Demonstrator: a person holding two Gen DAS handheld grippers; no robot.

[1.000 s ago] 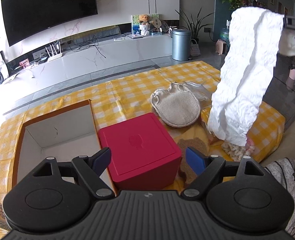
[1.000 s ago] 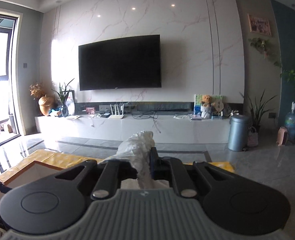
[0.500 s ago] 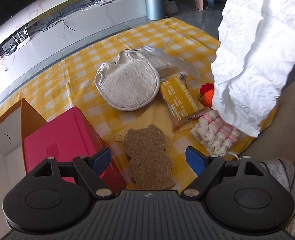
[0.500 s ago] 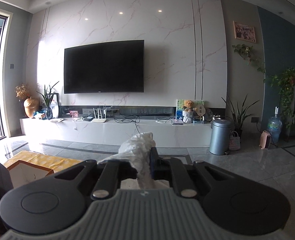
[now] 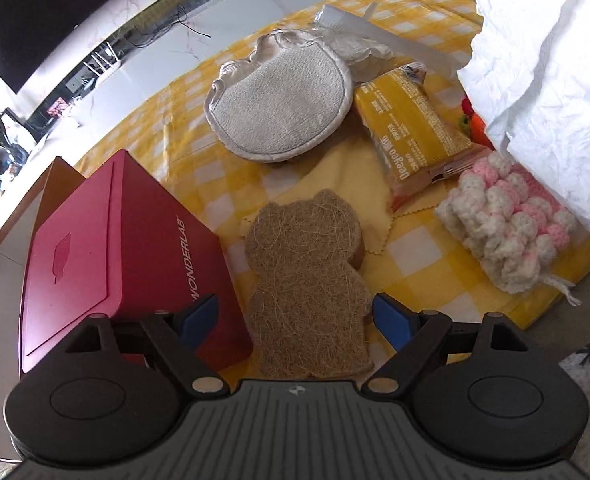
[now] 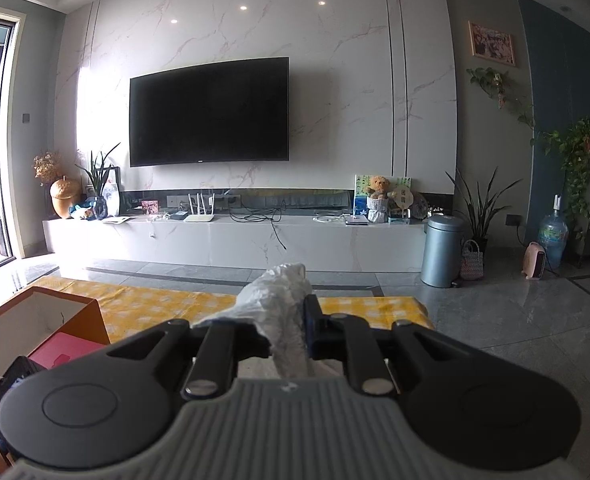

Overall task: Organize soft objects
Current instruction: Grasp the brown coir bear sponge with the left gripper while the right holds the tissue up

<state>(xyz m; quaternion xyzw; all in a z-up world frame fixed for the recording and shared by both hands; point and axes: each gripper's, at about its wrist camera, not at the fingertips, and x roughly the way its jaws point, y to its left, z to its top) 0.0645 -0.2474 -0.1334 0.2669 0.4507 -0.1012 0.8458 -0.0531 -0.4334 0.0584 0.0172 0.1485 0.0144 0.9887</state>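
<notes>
My left gripper (image 5: 295,316) is open and hovers low over a brown bear-shaped fibre sponge (image 5: 307,276) on the yellow checked tablecloth (image 5: 143,136); its blue pads straddle the sponge's lower half. Beyond lie a round beige scrub mitt (image 5: 279,104), a yellow snack packet (image 5: 411,132), a pink-and-white crochet piece (image 5: 511,224) and a small red-orange knitted item (image 5: 473,120), partly hidden. My right gripper (image 6: 279,336) is shut on a crumpled white soft sheet (image 6: 283,292), which hangs at the right of the left wrist view (image 5: 547,76).
A red box marked WONDERLAB (image 5: 107,248) sits just left of the sponge, against an open cardboard box (image 6: 43,316). A thin yellow cloth (image 5: 347,184) lies under the sponge. A clear plastic bag (image 5: 359,36) lies behind the mitt. The table's front-right edge is near the crochet piece.
My left gripper has swung right and down, from facing the cardboard box and red box to hovering close over the bear sponge. The right gripper keeps holding the white sheet aloft, turning slightly.
</notes>
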